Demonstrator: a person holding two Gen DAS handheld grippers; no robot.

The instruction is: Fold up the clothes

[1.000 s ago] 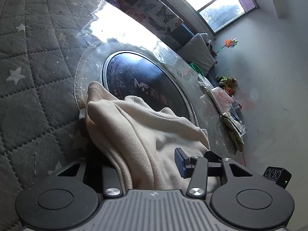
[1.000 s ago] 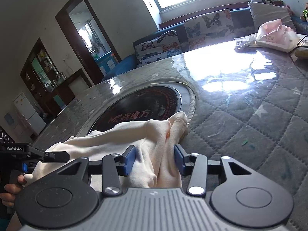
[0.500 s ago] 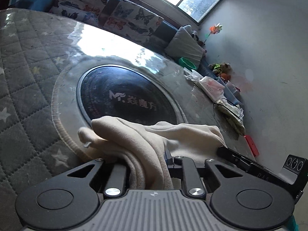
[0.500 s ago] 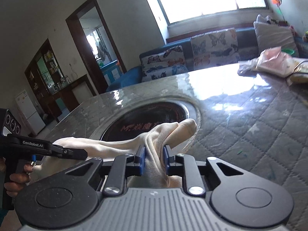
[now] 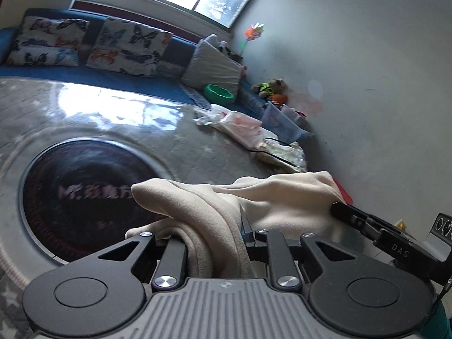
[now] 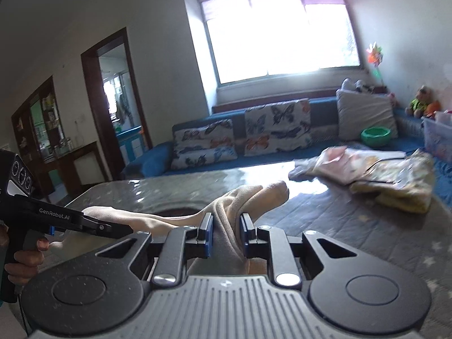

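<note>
Your left gripper (image 5: 219, 236) pinches a thick bunch of the cream cloth (image 5: 214, 206); the fabric wraps over its fingers so only a sliver of blue pad shows beside the fold. Your right gripper (image 6: 226, 236) clamps another bunch of the same cloth between its blue pads (image 6: 208, 233), with a folded tip poking out past the jaws and pointing up toward the window (image 6: 282, 31).

The cloth hangs stretched between your two grippers, raised off the table (image 6: 353, 226). In the left wrist view it spans from the near jaws across to the tip of the other gripper at the right edge. In the right wrist view it runs leftward to the left gripper's black nose, and your hand (image 6: 19, 260) grips that tool's handle at the frame's left edge.

Under the cloth lies the round dark hob (image 5: 82, 195) set into the quilted, plastic-covered tabletop. Near the table's far edge sits a heap of bags (image 6: 375, 175). Beyond it runs a blue sofa (image 6: 158, 155) with butterfly cushions (image 6: 278, 130) and a green bowl (image 6: 375, 135).
</note>
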